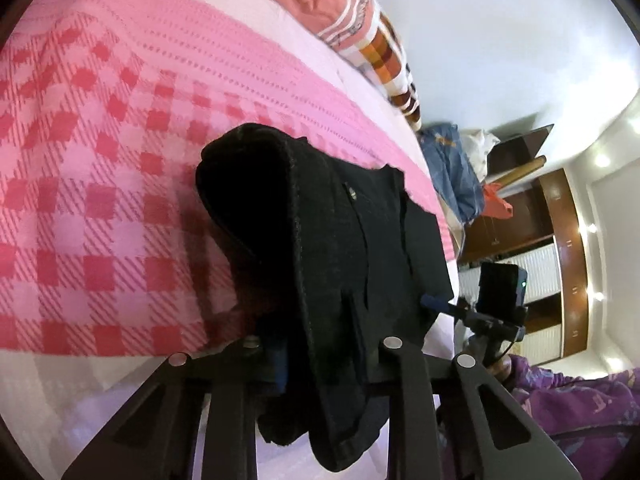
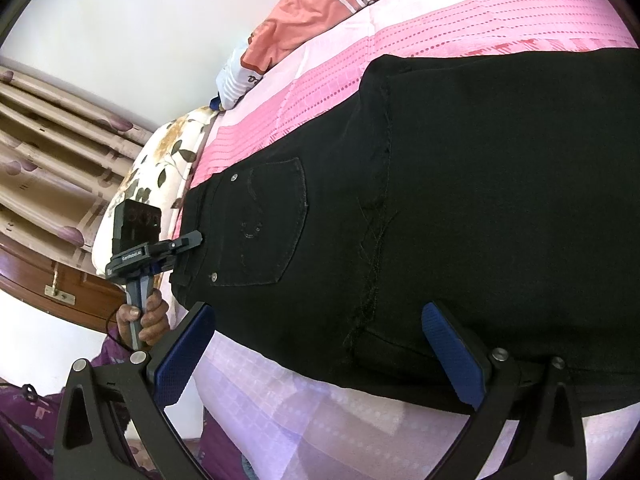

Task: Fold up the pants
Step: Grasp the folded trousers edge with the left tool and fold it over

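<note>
My left tool [image 1: 320,364] is clamped on the waistband of the black pants [image 2: 460,208], which lie across the pink bed [image 1: 100,160]; my right tool [image 2: 320,356] hangs apart over them; lift evenly so the legs stack.

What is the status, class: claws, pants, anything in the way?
Left claw shut on pants at the waistband. Right claw open, pants edge between its fingers. Pants flat on bed. Nothing in the way.
</note>
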`<state>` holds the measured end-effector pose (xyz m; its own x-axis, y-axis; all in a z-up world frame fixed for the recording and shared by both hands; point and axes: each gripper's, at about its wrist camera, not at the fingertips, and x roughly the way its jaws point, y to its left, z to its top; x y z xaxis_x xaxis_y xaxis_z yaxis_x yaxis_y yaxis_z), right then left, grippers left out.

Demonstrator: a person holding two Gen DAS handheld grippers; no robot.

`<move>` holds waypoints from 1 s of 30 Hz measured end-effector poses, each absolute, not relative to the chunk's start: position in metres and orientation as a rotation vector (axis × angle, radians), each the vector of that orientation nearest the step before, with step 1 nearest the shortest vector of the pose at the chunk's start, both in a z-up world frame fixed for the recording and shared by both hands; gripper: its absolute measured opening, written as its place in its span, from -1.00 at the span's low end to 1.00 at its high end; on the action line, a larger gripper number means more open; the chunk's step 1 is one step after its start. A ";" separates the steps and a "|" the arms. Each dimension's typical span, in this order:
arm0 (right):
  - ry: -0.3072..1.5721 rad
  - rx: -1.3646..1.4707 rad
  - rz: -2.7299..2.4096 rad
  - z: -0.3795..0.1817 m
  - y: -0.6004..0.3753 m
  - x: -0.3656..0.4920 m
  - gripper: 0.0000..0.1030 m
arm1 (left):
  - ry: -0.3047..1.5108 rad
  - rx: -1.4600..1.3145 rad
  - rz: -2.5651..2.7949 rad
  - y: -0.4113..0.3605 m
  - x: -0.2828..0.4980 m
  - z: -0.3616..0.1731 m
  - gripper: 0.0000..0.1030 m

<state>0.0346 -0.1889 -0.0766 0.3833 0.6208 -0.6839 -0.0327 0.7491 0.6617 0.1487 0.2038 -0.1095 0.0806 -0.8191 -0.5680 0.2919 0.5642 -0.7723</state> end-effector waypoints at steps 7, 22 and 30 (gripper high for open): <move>1.107 0.646 0.466 -0.077 -0.193 0.036 0.99 | 1.083 -0.471 -0.935 0.177 0.124 -0.058 -0.63; 0.997 0.675 0.674 -0.043 -0.191 0.027 0.99 | 1.108 -0.560 -0.942 0.106 0.118 -0.020 -0.63; 0.942 0.619 0.749 -0.024 -0.232 0.017 0.99 | 1.124 -0.602 -1.058 0.007 0.118 -0.010 -0.63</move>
